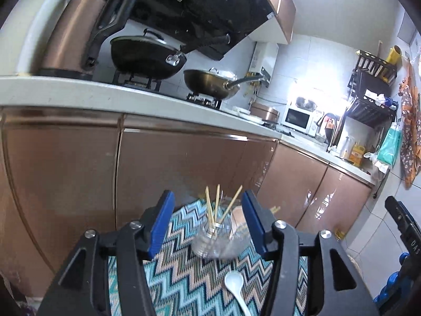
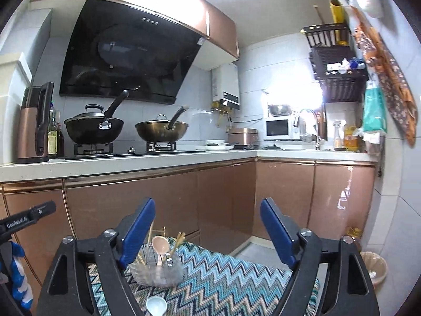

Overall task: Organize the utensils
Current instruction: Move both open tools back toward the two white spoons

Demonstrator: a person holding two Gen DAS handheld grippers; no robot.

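**Both grippers wide and empty above the patterned cloth**

The left gripper (image 1: 209,222) stands with its blue pads spread wide; nothing is pressed between them. The right gripper (image 2: 208,233) is spread wider and also holds nothing.

The clear glass jar (image 1: 219,241) stands upright on the zigzag-patterned cloth in teal, peach and black (image 1: 184,284). In the left wrist view the jar appears between the left pads but beyond them, with free space on both sides. In the right wrist view it stands near the far left part of the cloth, partly behind the left-hand pad of the right gripper.

The jar holds several wooden chopsticks (image 1: 215,205), which lean outward above its rim, and a pale pink spoon (image 2: 160,245) with its bowl upward.

A white ceramic spoon (image 1: 235,287) lies flat on the cloth, on the near side of the jar and apart from it.

The right half of the cloth is bare. Beyond the far cloth edge stand copper-coloured cabinet doors (image 2: 131,197); to the right, the tiled floor (image 2: 263,250) is open.
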